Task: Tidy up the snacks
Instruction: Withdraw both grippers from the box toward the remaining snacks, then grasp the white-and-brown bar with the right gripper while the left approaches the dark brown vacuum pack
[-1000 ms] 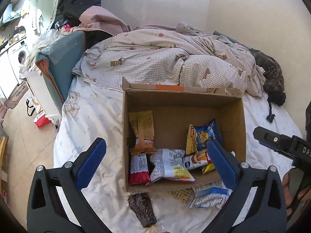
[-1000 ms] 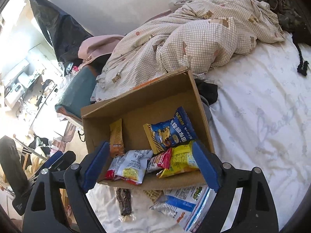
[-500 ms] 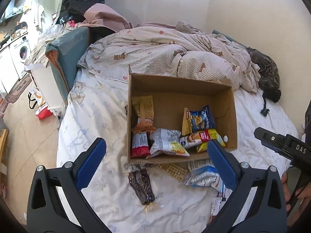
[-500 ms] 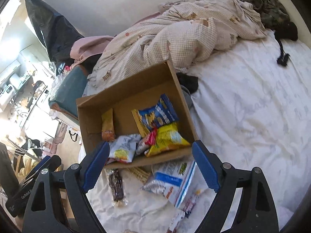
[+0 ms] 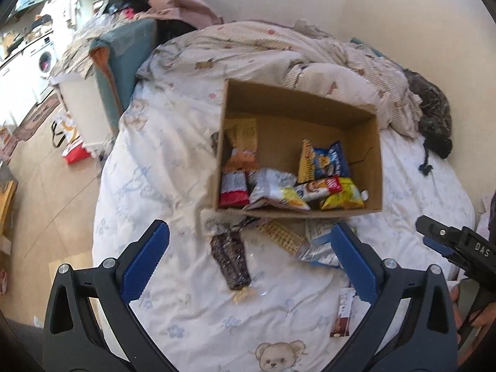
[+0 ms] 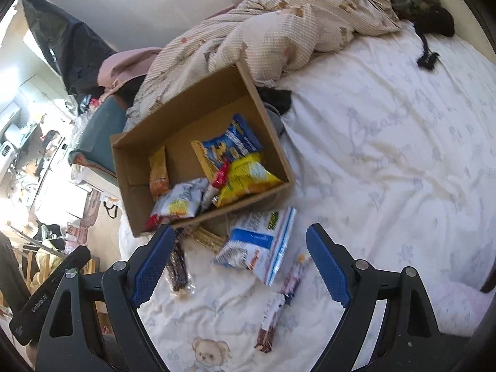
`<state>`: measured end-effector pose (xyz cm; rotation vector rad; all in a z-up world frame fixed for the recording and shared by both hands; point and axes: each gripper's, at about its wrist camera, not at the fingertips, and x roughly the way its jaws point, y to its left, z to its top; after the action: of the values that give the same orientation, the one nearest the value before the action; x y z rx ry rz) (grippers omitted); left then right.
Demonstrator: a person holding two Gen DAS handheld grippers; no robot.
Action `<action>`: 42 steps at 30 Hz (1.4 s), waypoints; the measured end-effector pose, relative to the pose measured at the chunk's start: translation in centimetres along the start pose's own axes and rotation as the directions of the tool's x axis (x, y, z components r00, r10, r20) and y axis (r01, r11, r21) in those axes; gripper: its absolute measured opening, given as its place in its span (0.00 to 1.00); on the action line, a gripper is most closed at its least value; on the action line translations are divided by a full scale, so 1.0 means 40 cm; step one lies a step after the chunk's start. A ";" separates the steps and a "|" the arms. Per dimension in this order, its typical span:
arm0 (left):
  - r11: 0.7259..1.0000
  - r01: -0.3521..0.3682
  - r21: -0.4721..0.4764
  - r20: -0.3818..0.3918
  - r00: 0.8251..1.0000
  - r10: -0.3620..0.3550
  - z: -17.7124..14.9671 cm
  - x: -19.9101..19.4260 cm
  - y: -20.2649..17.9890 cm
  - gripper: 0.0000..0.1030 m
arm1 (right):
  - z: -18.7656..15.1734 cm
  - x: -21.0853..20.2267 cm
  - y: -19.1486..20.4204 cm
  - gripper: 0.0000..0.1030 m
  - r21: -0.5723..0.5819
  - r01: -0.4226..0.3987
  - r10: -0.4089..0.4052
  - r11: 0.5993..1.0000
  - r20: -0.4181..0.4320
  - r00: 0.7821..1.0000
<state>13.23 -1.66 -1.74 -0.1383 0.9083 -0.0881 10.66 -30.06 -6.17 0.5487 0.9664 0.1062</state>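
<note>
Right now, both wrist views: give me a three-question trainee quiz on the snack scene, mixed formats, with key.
1. True or false: the brown cardboard box already holds several snack packets.
2. Multiple choice: the dark chocolate-brown bar in clear wrap lies (A) inside the box, (B) on the white bedsheet in front of the box, (C) between the right gripper's fingers.
3. Fill in: the open left gripper and open right gripper each hold ____.

Key: 1 true; 2 B; 3 nothing. The white-and-blue snack bag also lies loose outside the box.
</note>
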 end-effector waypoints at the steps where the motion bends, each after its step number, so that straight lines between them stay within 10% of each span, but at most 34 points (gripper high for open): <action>1: 1.000 -0.003 -0.012 -0.013 1.000 0.002 -0.005 0.004 0.007 0.99 | -0.002 0.005 -0.010 0.87 0.017 0.005 -0.005 1.000 -0.009 1.000; 7: 0.996 -0.058 -0.063 -0.098 0.994 0.051 -0.032 0.043 0.040 0.99 | -0.019 0.085 -0.079 0.87 0.087 0.112 -0.098 0.990 -0.153 0.983; 16: 0.986 -0.104 -0.134 -0.180 0.980 0.079 -0.033 0.097 0.086 0.99 | -0.134 0.282 -0.079 0.83 -0.024 0.206 -0.189 0.978 -0.509 0.840; 22: 0.976 -0.117 -0.181 -0.195 0.978 0.081 -0.020 0.109 0.112 0.99 | -0.205 0.325 -0.029 0.45 -0.190 0.217 -0.287 0.958 -0.561 0.776; 26: 0.972 -0.129 -0.197 -0.190 0.977 0.091 -0.015 0.110 0.120 0.99 | -0.227 0.301 -0.015 0.18 -0.240 0.175 -0.284 0.955 -0.559 0.779; 31: 0.969 -0.141 -0.204 -0.218 0.971 0.096 -0.021 0.129 0.125 0.99 | -0.236 0.252 0.000 0.18 -0.188 0.053 -0.153 0.981 -0.571 0.807; 37: 0.965 -0.174 -0.196 -0.287 0.951 0.113 -0.048 0.187 0.130 0.99 | -0.175 0.144 0.073 0.18 -0.131 -0.190 0.118 0.973 -0.424 0.898; 42: 0.980 -0.145 -0.138 -0.391 0.917 0.081 -0.088 0.287 0.090 0.99 | -0.130 0.113 0.081 0.18 -0.132 -0.196 0.142 0.972 -0.334 0.932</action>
<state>17.55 0.05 -13.40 -0.2267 1.3154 0.0723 9.59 -23.75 -10.31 0.4700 1.2156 0.4391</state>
